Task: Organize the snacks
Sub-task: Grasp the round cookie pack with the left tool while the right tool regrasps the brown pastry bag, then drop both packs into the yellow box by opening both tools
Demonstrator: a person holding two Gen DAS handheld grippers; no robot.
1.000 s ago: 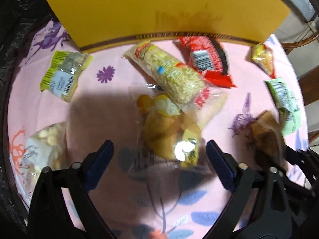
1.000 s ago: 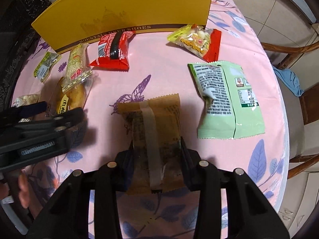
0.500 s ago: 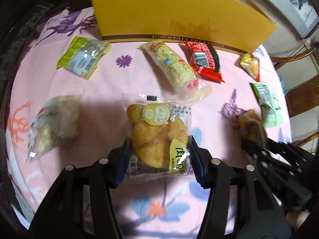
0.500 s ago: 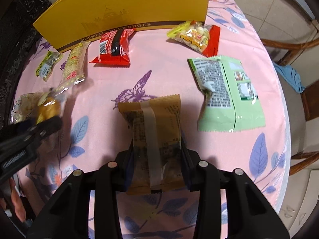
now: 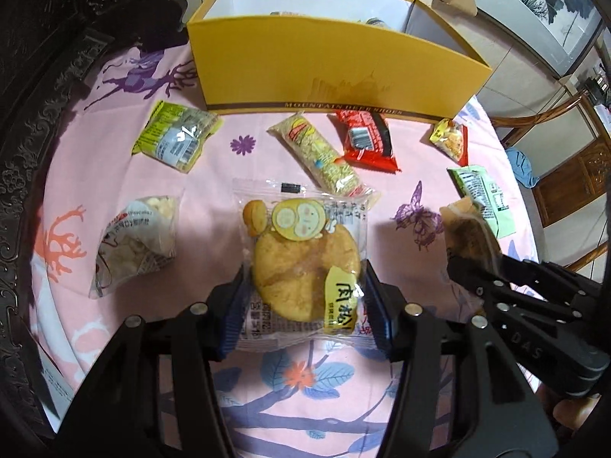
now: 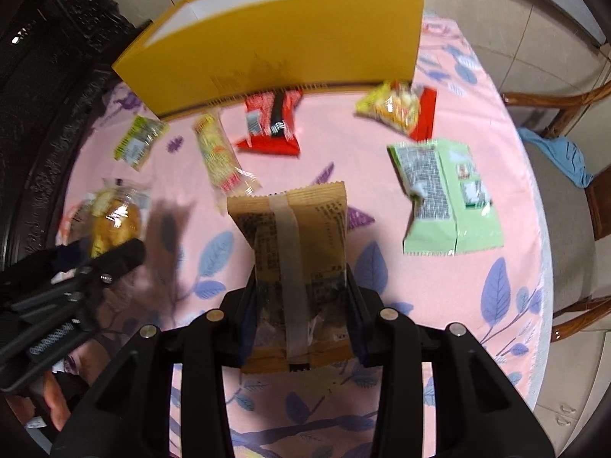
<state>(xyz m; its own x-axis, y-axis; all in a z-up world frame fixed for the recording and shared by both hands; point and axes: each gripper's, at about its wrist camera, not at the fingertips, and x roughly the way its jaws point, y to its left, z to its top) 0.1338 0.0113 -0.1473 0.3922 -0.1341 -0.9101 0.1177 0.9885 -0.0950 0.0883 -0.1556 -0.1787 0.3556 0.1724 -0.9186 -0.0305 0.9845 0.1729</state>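
The left gripper (image 5: 305, 313) pinches a clear cake packet (image 5: 303, 267) by its lower half, blue pads pressing the wrapper on either side of the round yellow cake, with the packet lifted clear of the pink tablecloth (image 5: 95, 160); its jaws have just been closing onto this packet and now hold firm. The right gripper (image 6: 301, 324) is clamped the same way on a brown packet (image 6: 294, 252), gripped low across its width so the crimped top edge stands free above the jaws. Both packets look light and soft: thin film that crinkles and can slip, around a cake that would probably crush or crumble under a hard squeeze, so a hold across the body near the sealed end, as here, seems safer than pinching the loose film alone. Beyond the tools, the yellow box (image 5: 336, 65) stands open at the far side of the table, white inside, and is the likely place for the snacks. Lying loose in front of it are a green-yellow packet (image 5: 175, 133), a long cracker packet (image 5: 320, 152), a red packet (image 5: 366, 139), a small yellow-and-red packet (image 5: 450, 139) and a pale green packet (image 6: 446, 194), with a clear bag of pale pieces (image 5: 133, 240) off to the left.
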